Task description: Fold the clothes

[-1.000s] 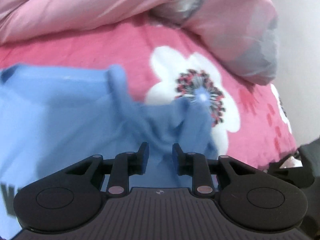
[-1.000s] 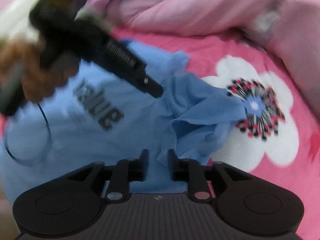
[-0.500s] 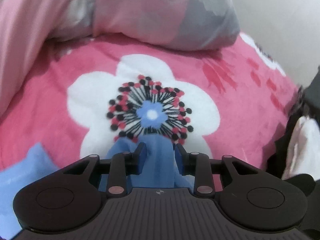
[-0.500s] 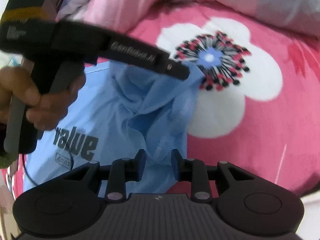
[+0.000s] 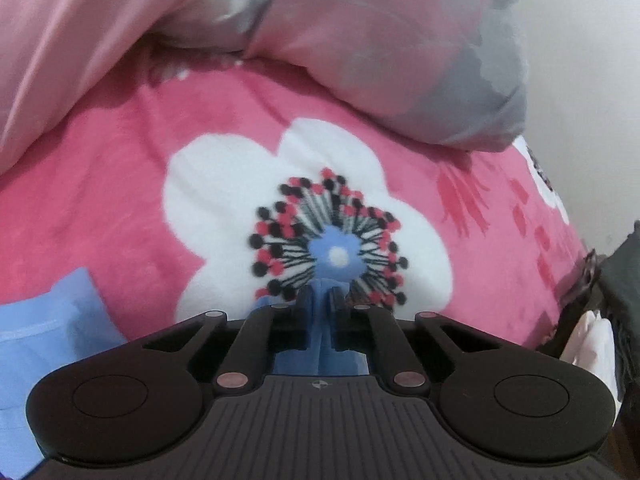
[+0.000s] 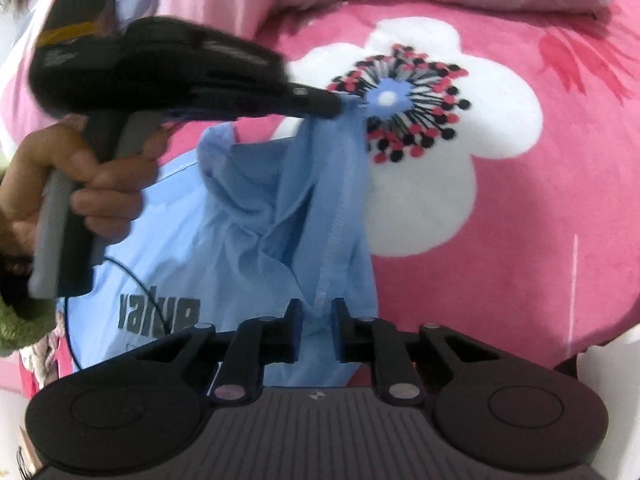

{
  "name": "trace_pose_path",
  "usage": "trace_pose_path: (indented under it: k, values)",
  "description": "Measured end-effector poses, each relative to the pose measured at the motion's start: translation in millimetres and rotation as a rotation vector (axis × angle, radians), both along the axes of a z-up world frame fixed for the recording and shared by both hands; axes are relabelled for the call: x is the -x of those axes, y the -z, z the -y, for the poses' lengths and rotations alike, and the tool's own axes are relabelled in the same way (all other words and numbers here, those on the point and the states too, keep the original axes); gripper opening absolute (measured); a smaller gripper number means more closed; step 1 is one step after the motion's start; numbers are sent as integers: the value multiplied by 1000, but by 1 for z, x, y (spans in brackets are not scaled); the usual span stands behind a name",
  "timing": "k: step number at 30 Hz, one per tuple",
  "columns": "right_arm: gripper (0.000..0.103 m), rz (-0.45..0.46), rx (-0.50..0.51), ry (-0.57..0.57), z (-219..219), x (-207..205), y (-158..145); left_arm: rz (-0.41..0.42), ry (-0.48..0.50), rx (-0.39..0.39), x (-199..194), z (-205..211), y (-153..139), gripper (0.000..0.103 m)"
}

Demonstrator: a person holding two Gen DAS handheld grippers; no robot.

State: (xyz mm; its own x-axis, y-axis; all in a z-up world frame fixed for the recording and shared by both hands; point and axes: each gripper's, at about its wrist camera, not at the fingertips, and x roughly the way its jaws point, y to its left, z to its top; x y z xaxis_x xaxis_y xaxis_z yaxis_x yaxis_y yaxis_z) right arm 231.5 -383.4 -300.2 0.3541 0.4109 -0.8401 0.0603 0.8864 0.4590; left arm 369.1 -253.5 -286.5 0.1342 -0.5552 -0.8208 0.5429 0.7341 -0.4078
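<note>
A light blue T-shirt (image 6: 248,240) with a dark "value" print (image 6: 160,314) lies crumpled on the bed. My left gripper (image 5: 320,300) is shut on a narrow fold of the shirt over the blanket's flower centre. Another part of the shirt (image 5: 44,336) lies at the lower left. In the right wrist view a hand (image 6: 92,184) holds the left gripper (image 6: 332,108), which pinches the shirt's far edge and lifts it. My right gripper (image 6: 318,312) is at the near end of the same hemmed edge. Its jaws are closing with the fabric between them, and a gap still shows.
A pink blanket (image 5: 120,200) with a large white flower (image 6: 480,128) covers the bed. A pink and grey quilt (image 5: 380,40) is bunched along the far side. A white wall (image 5: 580,80) and dark items (image 5: 624,288) stand beyond the bed's right edge.
My left gripper has travelled right from over the shirt to the flower, dragging the shirt's edge, and its jaws have shut on it. The right gripper's jaws have narrowed around the fabric.
</note>
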Motion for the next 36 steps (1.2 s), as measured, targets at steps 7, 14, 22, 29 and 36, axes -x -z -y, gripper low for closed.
trace_pose_path:
  k: [7,14,22,29,36]
  values:
    - [19,-26,-18,31,2,-11,14,-11,-36,51,-3,-11,0,4]
    - [23,-35,-26,21,-1,-8,16,6,-81,72,-2,-19,-2,3]
    - [1,36,16,-22,-5,1,5,11,-108,82,1,-21,-7,2]
    - [0,135,53,91,24,13,-39,17,-111,118,2,-6,-24,2]
    - [0,177,151,278,71,28,-69,8,-64,159,-1,44,-25,2]
